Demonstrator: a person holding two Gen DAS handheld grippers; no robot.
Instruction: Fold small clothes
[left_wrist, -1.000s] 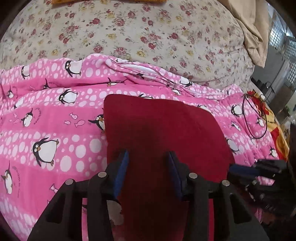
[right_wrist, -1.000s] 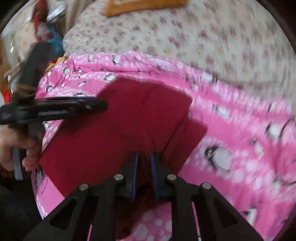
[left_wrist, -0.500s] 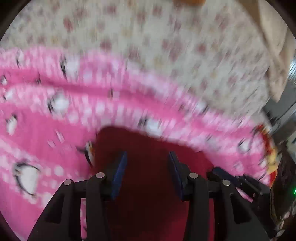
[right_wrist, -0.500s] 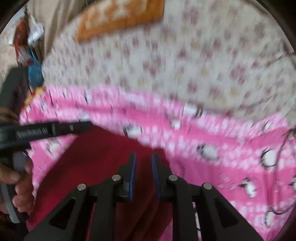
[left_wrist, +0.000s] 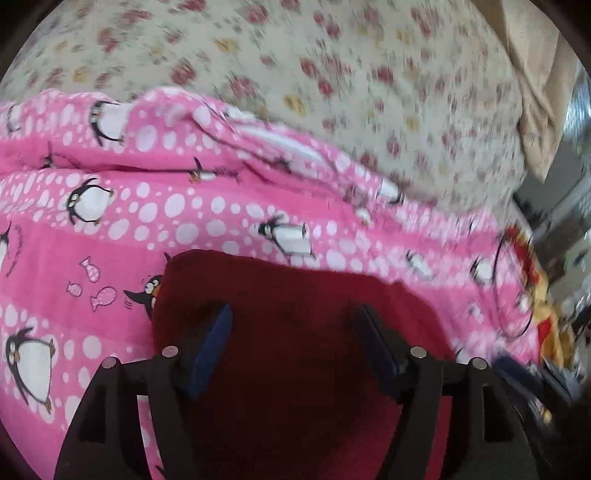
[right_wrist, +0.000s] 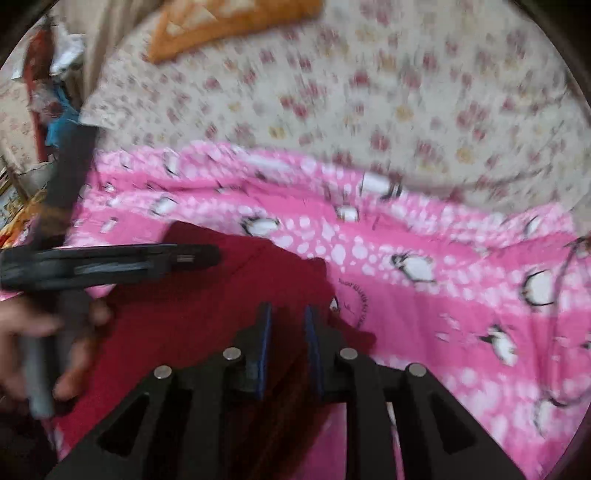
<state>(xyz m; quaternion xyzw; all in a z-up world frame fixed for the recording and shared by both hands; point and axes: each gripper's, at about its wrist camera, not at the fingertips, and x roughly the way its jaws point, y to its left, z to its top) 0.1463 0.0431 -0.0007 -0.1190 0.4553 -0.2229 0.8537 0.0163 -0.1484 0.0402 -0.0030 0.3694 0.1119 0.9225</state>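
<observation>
Two claws over the red garment (left_wrist: 295, 295), which lies on the pink penguin blanket (left_wrist: 110, 229). Left claw (left_wrist: 293, 345) gapes wide, holding nothing; right claw (right_wrist: 287, 350) pinches garment's edge. Fold prob. half done, more left.

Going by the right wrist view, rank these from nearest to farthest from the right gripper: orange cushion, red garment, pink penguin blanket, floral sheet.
1. Red garment: under and between the right gripper's fingers.
2. Pink penguin blanket: beneath the garment, spreading ahead and right.
3. Floral sheet: beyond the blanket's far edge.
4. Orange cushion: top left, at the far end of the sheet.
</observation>
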